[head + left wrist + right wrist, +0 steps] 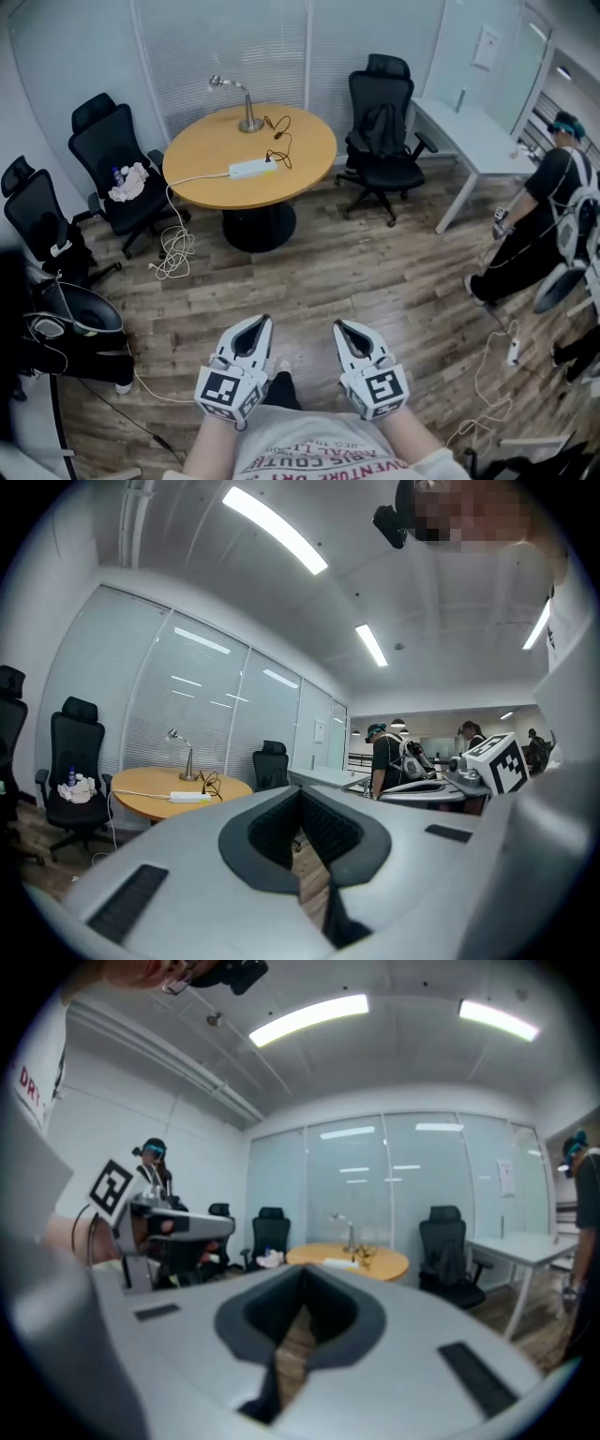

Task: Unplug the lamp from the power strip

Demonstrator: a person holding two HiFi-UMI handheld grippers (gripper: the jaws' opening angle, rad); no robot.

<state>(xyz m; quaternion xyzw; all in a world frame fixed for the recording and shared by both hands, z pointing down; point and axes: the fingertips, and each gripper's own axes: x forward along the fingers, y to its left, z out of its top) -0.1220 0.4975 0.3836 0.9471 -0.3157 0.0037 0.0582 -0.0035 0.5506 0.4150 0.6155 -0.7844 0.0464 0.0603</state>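
Tongs first: the left gripper [261,321] and the right gripper [343,325] sit side by side at the bottom centre of the head view, each with its jaws pressed together on nothing, well apart from the work. In the upper middle, the round light-wood table [305,141] carries the silver gooseneck desk lamp [247,101] near its far edge. The lamp's thin black cord [279,142] loops down-frame to a dark plug at the right end of the white rectangular power strip [251,169], and 1 black office chair [384,131] stands right of the table.
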